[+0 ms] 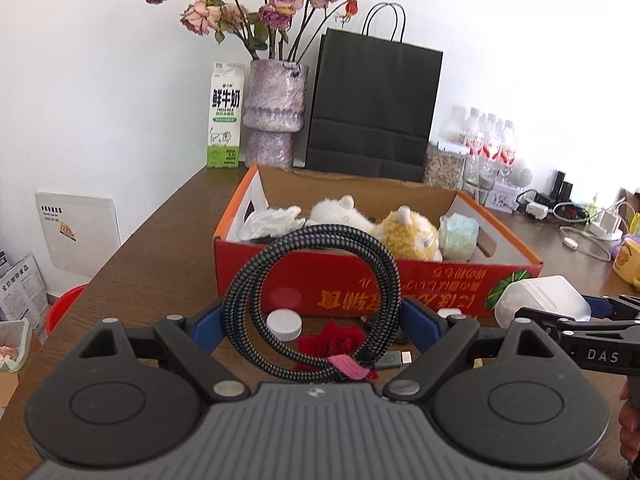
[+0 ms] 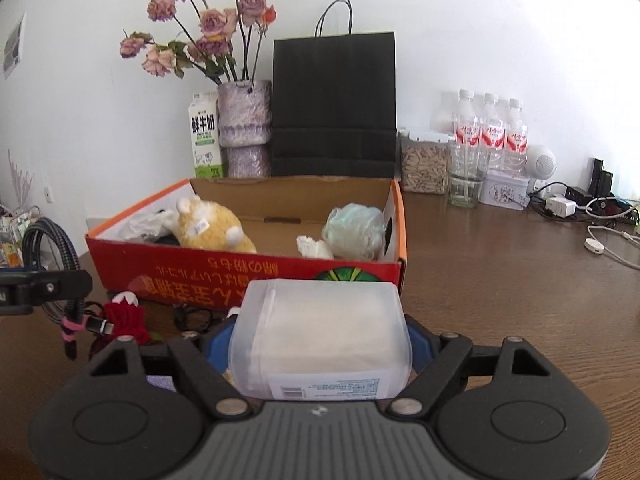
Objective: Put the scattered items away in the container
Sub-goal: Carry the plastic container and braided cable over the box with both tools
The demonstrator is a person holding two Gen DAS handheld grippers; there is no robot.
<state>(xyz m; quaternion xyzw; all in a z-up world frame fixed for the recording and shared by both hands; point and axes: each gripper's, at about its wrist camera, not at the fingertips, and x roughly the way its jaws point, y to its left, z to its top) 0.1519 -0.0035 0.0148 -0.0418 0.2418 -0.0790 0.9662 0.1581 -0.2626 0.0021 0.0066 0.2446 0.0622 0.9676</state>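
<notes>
A coiled black braided cable [image 1: 390, 280] with a pink strap stands upright between the blue pads of my left gripper [image 1: 312, 316], which is shut on it just before the red cardboard box [image 1: 360, 280]. My right gripper [image 2: 320, 320] is shut on a translucent plastic box [image 2: 320, 344], held in front of the red cardboard box [image 2: 240, 272]. Inside lie a yellow plush [image 2: 212, 228], a white plush [image 1: 340, 212], crumpled tissue and a pale green roll [image 2: 352, 232]. On the table before it are a white cap [image 1: 284, 324] and a red fabric rose [image 1: 332, 342].
Behind the box stand a vase of dried roses [image 1: 276, 112], a milk carton [image 1: 225, 116] and a black paper bag [image 1: 372, 108]. Water bottles [image 2: 492, 132], a jar, chargers and white cables [image 2: 600, 244] crowd the back right. The table's left edge drops toward a red bin [image 1: 64, 304].
</notes>
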